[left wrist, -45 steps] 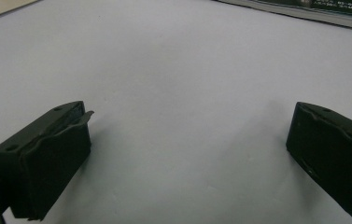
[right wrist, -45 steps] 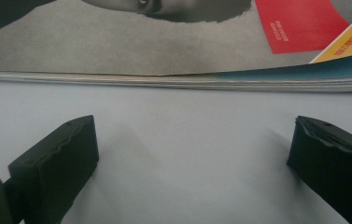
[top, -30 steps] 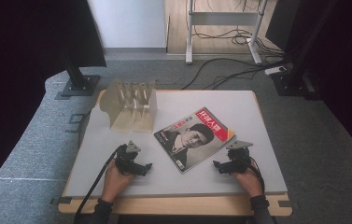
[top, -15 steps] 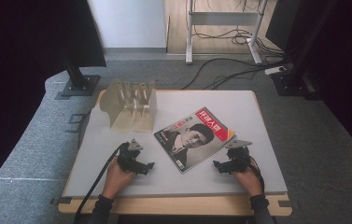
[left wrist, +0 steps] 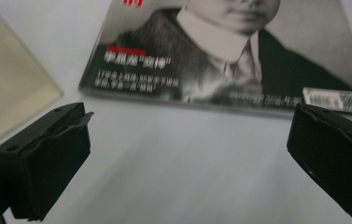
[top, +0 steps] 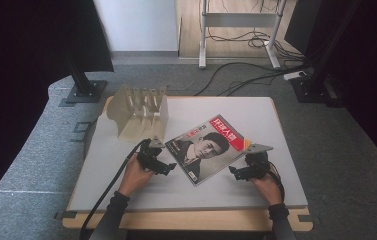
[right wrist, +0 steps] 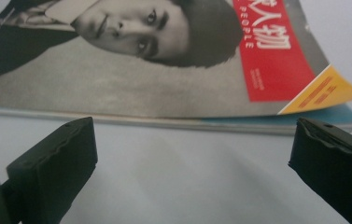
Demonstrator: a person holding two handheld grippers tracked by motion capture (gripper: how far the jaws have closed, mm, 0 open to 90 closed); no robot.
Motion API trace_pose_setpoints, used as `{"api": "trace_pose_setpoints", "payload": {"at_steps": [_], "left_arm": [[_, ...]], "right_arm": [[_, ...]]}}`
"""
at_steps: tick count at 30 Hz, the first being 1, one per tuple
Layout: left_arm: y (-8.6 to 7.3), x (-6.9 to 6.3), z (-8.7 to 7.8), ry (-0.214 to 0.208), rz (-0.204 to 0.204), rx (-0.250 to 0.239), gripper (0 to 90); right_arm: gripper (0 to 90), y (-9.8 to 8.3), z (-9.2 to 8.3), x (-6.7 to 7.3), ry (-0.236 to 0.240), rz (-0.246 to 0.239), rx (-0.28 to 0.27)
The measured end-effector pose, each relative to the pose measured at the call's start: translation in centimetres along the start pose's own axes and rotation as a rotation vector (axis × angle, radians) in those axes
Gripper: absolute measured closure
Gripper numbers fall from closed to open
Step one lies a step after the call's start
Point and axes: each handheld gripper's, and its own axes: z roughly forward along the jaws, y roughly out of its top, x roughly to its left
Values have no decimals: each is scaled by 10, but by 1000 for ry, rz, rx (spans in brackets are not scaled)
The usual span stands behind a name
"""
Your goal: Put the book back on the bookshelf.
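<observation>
A magazine [top: 208,147] with a portrait cover and a red title block lies flat and askew near the middle of the white table [top: 256,112]. My left gripper [top: 168,167] sits just off the magazine's left edge, open, its two black jaws wide apart with bare table between them; the magazine [left wrist: 229,60] lies a short way beyond them. My right gripper [top: 232,173] rests by the magazine's lower right edge, also open and empty. In the right gripper view the magazine [right wrist: 164,60] has a curled yellow corner [right wrist: 327,93] at the right.
A pale wooden slotted rack [top: 138,112] stands at the table's back left, and its base [left wrist: 5,88] lies to the left of my left gripper. Black stands, a white desk frame and cables occupy the floor beyond the table.
My left gripper has crept slightly right toward the magazine's edge. The right gripper and the magazine have stayed where they were.
</observation>
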Motion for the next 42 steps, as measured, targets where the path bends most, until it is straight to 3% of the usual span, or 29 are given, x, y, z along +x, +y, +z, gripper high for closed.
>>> {"api": "trace_pose_setpoints", "payload": {"at_steps": [2, 12, 20, 23, 27, 36, 40, 42], "left_arm": [[8, 0, 4, -23, 11, 4, 0], [42, 5, 27, 2, 66, 14, 0], [56, 10, 50, -10, 71, 33, 0], [58, 13, 58, -15, 63, 27, 0], [56, 18, 69, 9, 65, 53, 0], [52, 26, 82, 22, 40, 69, 0], [51, 30, 85, 16, 22, 70, 0], [50, 33, 88, 6, -12, 56, 0]], "right_arm": [[13, 3, 0, -3, 4, -4, -7], [35, 21, 11, -17, 27, -25, -25], [30, 30, 30, -27, 41, -56, 32], [30, 33, 40, -32, 37, -69, 46], [29, 38, 51, -39, 33, -75, 65], [22, 42, 68, -60, 30, -43, 98], [4, 41, 71, -65, 41, -27, 95], [0, 42, 72, -67, 47, -27, 100]]}}
